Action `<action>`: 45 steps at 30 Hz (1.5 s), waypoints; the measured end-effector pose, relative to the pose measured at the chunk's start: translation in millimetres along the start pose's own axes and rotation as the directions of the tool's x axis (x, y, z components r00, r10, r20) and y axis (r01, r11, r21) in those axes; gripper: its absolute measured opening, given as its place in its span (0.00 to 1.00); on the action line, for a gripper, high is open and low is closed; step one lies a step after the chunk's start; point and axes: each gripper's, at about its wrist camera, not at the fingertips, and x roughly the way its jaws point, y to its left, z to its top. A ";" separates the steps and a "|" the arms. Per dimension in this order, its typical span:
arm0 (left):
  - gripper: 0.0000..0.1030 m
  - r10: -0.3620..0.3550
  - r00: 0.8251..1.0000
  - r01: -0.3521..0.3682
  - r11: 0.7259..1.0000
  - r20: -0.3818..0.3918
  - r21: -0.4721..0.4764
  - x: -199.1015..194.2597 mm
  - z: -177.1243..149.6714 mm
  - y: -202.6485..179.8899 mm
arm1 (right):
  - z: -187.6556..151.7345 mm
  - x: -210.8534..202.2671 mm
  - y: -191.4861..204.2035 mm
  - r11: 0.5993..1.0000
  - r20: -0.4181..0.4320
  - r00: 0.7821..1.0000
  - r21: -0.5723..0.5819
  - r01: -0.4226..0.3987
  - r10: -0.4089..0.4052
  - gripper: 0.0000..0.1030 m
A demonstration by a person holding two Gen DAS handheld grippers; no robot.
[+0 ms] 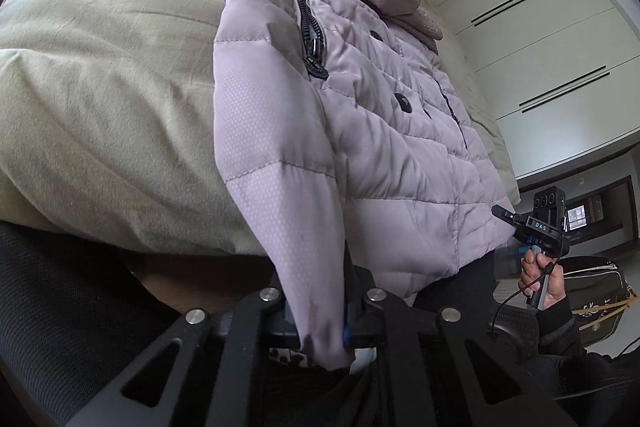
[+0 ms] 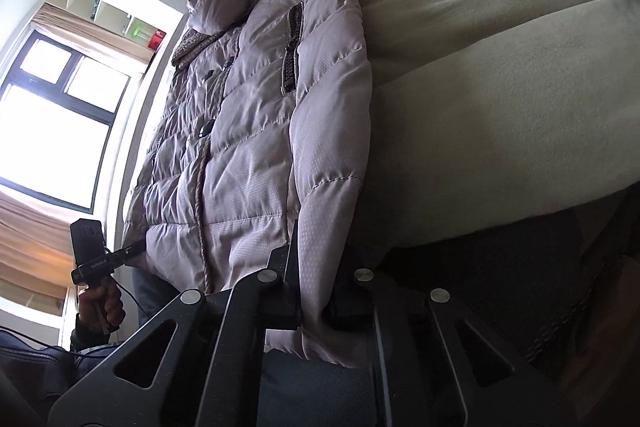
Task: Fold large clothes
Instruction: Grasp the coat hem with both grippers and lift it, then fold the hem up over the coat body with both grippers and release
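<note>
Left wrist view: a pale lilac quilted puffer jacket (image 1: 380, 131) lies front-up on the beige bed cover (image 1: 100, 75) (hem over the bed's near edge). The left gripper (image 1: 324, 311) is clamped on one sleeve cuff, the right gripper (image 2: 316, 303) on the other.

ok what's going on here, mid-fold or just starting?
Just starting, by the look of it. A person holds a gripper in each hand over a lilac puffer jacket laid front-up on the bed. The left gripper is shut on one sleeve cuff, the right gripper on the other. Both sleeves lie along the jacket's sides; nothing is folded yet.
</note>
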 end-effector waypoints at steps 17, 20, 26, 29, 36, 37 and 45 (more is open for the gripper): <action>0.13 -0.457 0.844 0.478 0.878 0.281 -0.008 -90.5 42.7 -27.4 | 38.3 -66.5 59.1 0.959 0.211 0.936 -0.030 -0.282 0.282 0.06; 0.13 -0.515 0.766 0.553 0.833 0.385 0.013 -99.9 77.0 -34.1 | 82.9 -82.1 76.6 0.942 0.299 0.894 -0.071 -0.327 0.333 0.06; 0.13 -0.534 0.659 0.618 0.786 0.530 0.023 -104.5 153.1 -26.9 | 177.4 -93.6 96.3 0.943 0.452 0.831 -0.092 -0.319 0.325 0.06; 0.13 -0.525 0.639 0.631 0.776 0.562 0.007 -94.9 194.2 -22.5 | 224.3 -84.9 98.7 0.953 0.497 0.819 -0.065 -0.294 0.287 0.06; 0.13 -0.473 0.637 0.629 0.775 0.609 -0.056 -68.4 280.9 -1.9 | 322.9 -38.5 105.6 0.978 0.535 0.824 -0.026 -0.206 0.188 0.06; 0.13 -0.460 0.644 0.621 0.781 0.612 -0.067 -62.9 290.5 2.3 | 337.1 -28.0 104.4 0.979 0.533 0.827 -0.016 -0.205 0.182 0.06; 0.13 -0.376 0.703 0.576 0.799 0.604 -0.173 -8.2 380.2 37.8 | 443.1 64.5 89.9 0.986 0.486 0.867 0.055 -0.160 0.114 0.06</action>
